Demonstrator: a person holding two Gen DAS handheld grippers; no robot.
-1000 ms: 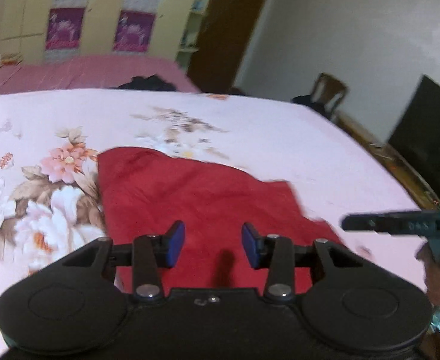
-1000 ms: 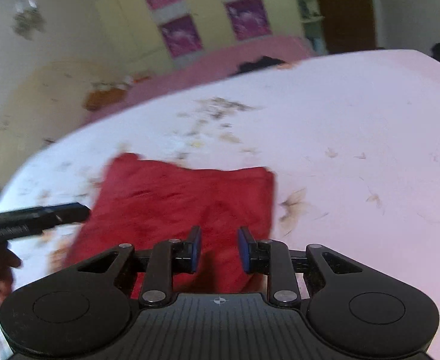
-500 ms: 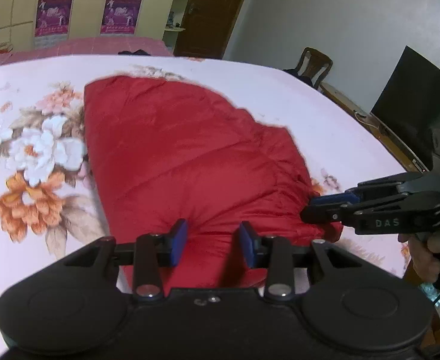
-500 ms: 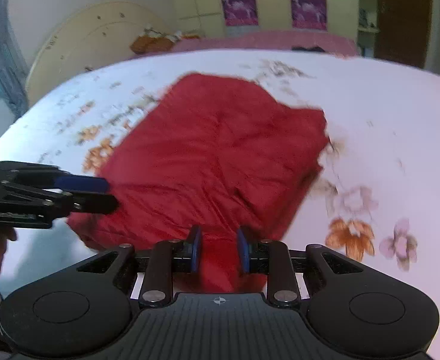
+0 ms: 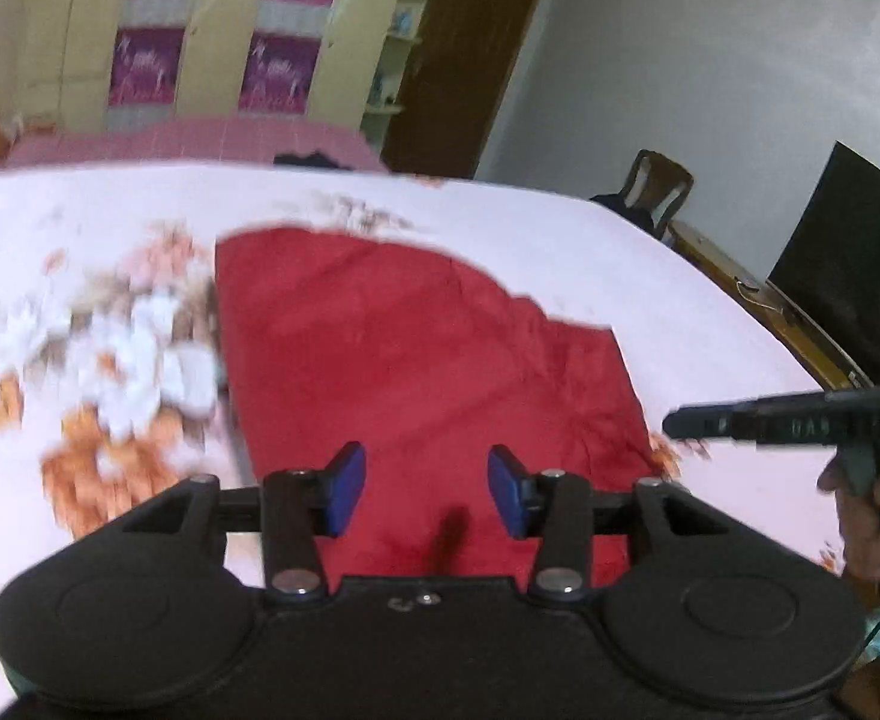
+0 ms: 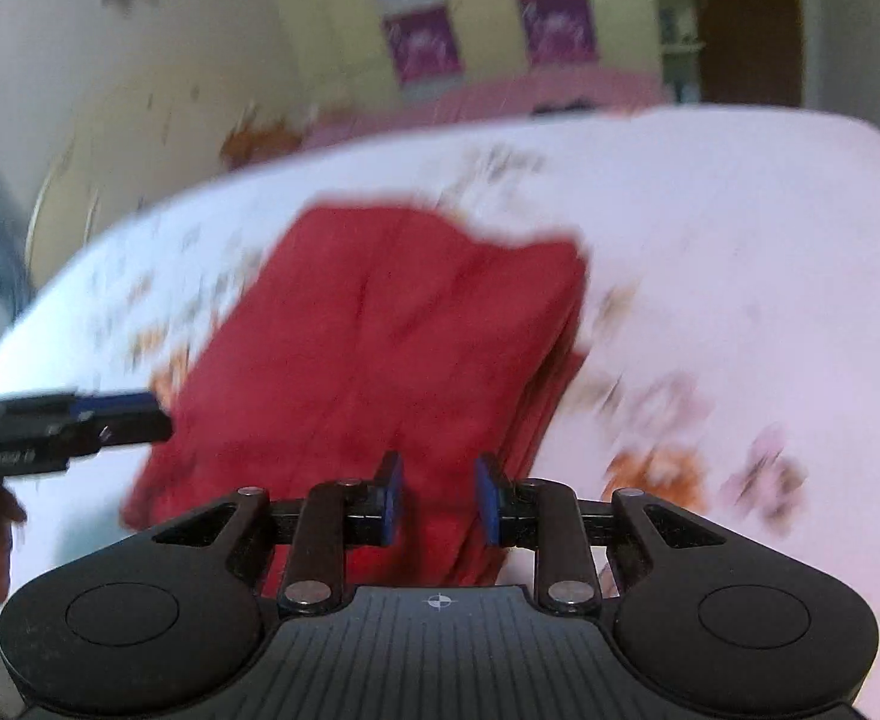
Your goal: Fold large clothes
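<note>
A red garment (image 5: 428, 348) lies folded flat on the floral bedsheet (image 5: 559, 240). In the left wrist view my left gripper (image 5: 426, 480) hovers over the garment's near edge. Its jaws are opening, and nothing is between the blue pads (image 5: 344, 486). My right gripper (image 5: 679, 420) shows at the right, just off the garment's right corner. In the right wrist view the garment (image 6: 392, 324) lies ahead, blurred. My right gripper (image 6: 437, 492) hangs over its near edge, open by a narrow gap with nothing pinched. My left gripper (image 6: 140, 414) reaches in from the left by the garment's left edge.
A second bed with a pink cover (image 5: 200, 141) and a dark item (image 5: 314, 159) stands behind. A wooden chair (image 5: 658, 183) and a black screen (image 5: 841, 228) line the right wall. A brown door (image 5: 463, 60) and a wardrobe (image 5: 212, 30) are at the back.
Both views have pulled back, so the garment looks smaller and farther. My left jaws have widened. In the left wrist view the right gripper has come away from the garment's right corner.
</note>
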